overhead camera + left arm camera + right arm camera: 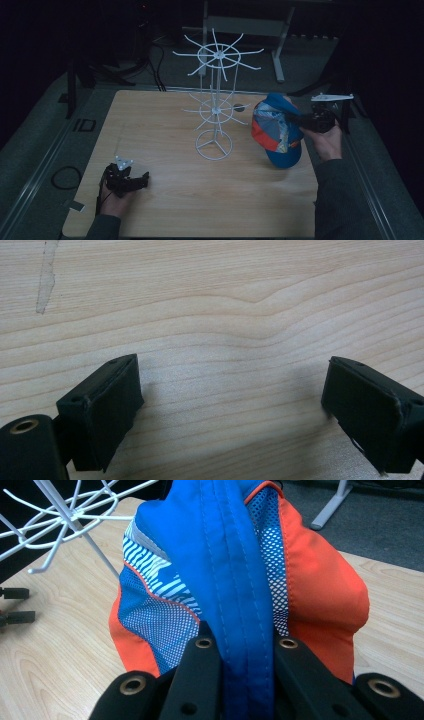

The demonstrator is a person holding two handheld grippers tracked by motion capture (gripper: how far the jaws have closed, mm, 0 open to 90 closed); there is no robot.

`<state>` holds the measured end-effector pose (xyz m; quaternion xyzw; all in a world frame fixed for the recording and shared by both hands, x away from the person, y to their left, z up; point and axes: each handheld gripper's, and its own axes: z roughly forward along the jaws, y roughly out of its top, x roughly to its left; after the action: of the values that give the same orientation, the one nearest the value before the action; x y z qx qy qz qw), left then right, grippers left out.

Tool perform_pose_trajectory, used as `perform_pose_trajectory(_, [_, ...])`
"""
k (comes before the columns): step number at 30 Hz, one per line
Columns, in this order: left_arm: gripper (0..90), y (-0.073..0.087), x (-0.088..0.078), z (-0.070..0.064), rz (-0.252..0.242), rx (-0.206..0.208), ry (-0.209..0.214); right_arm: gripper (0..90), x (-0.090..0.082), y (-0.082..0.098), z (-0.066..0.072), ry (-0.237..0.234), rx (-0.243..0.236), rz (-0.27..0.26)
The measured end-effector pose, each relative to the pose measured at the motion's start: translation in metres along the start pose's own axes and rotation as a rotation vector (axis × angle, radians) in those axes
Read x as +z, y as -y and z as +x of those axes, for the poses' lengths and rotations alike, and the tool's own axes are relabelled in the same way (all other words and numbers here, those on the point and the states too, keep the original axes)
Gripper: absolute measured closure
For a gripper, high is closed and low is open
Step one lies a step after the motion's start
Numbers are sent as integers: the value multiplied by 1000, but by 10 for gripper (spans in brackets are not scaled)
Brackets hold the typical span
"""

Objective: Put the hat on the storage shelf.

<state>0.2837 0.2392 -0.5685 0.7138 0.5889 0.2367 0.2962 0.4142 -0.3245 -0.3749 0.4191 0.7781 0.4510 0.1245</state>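
Observation:
A blue and orange cap (275, 131) hangs above the right side of the wooden table (165, 150), its peak pointing down. My right gripper (303, 120) is shut on the cap's blue band (245, 630), which runs between the two black jaws in the right gripper view. Just left of the cap stands a white wire rack (216, 95) with two tiers of spoked hooks and a ring base. Near the table's front left corner my left gripper (145, 178) lies low over bare wood, its jaws wide apart with nothing between the pads (107, 405).
A pale scuff (46, 275) marks the wood ahead of the left gripper. Beyond the table's far edge are a grey floor, dark cables (159, 60) and a metal stand's legs (278, 55). A cable loop (66, 176) lies on the floor at the left.

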Motion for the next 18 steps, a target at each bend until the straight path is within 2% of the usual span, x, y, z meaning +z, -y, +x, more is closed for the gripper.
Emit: perform_pose_trajectory(18, [97, 0, 0, 0, 0, 2, 0, 875, -20, -15, 3, -32, -4, -53])
